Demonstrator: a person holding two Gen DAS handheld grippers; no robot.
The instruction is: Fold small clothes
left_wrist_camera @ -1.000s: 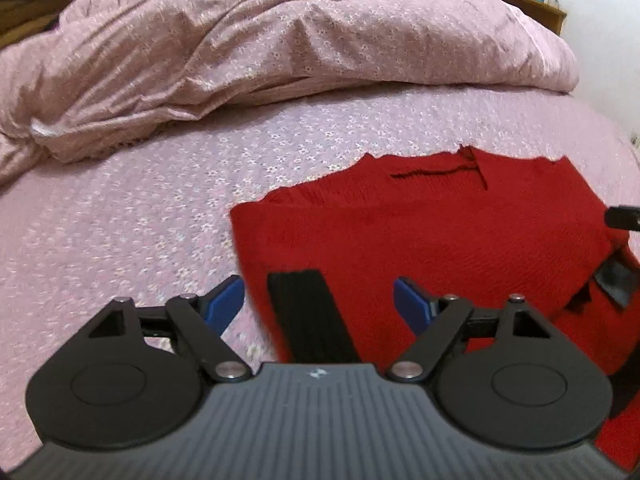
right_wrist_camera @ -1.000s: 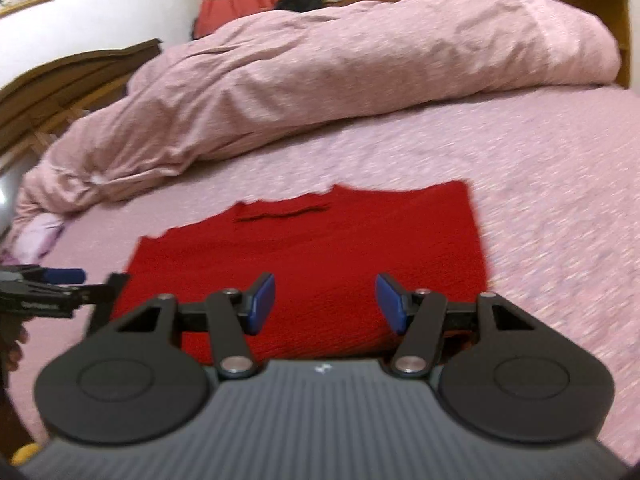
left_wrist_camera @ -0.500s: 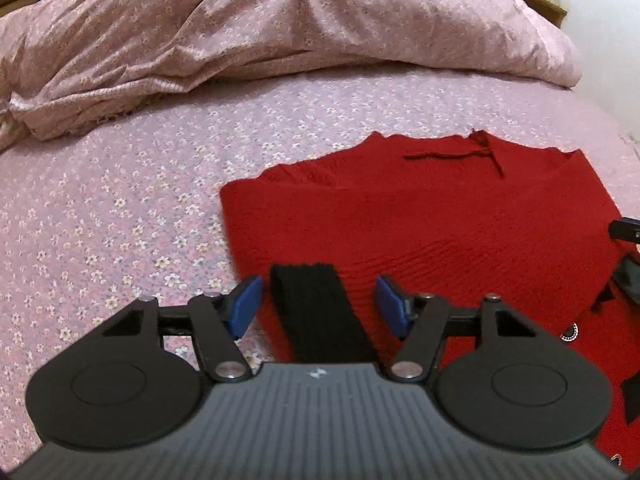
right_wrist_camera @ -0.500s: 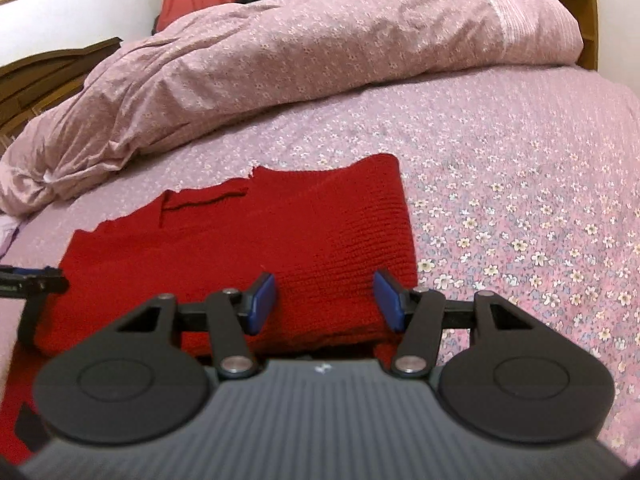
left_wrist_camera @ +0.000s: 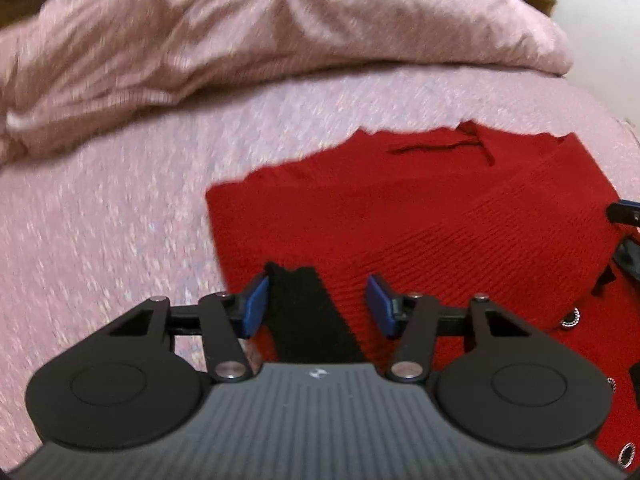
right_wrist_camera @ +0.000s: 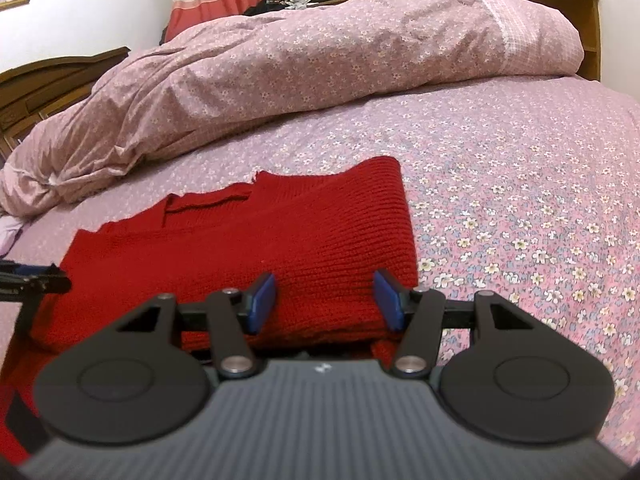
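Observation:
A red knitted garment (left_wrist_camera: 400,208) lies flat on the bed, its far edge jagged and its right part folded over (right_wrist_camera: 320,240). A black strip (left_wrist_camera: 304,312) runs along its near left corner. My left gripper (left_wrist_camera: 318,300) is low over that corner with its jaws closing. The strip lies between the blue pads, against the left pad and clear of the right one. My right gripper (right_wrist_camera: 325,300) stands open at the garment's near right edge, with the folded red layers between its pads. Each gripper shows at the edge of the other's view (left_wrist_camera: 624,212) (right_wrist_camera: 36,276).
A rumpled pink floral duvet (right_wrist_camera: 320,60) is heaped across the back of the bed. The flowered sheet (right_wrist_camera: 520,200) stretches to the right of the garment. A wooden headboard (right_wrist_camera: 48,80) stands at the left and a wooden shelf (right_wrist_camera: 576,4) at the back right.
Both grippers have sunk toward the garment, which now lies closer under them. The left jaws have narrowed around the black strip. The right jaws kept about the same width.

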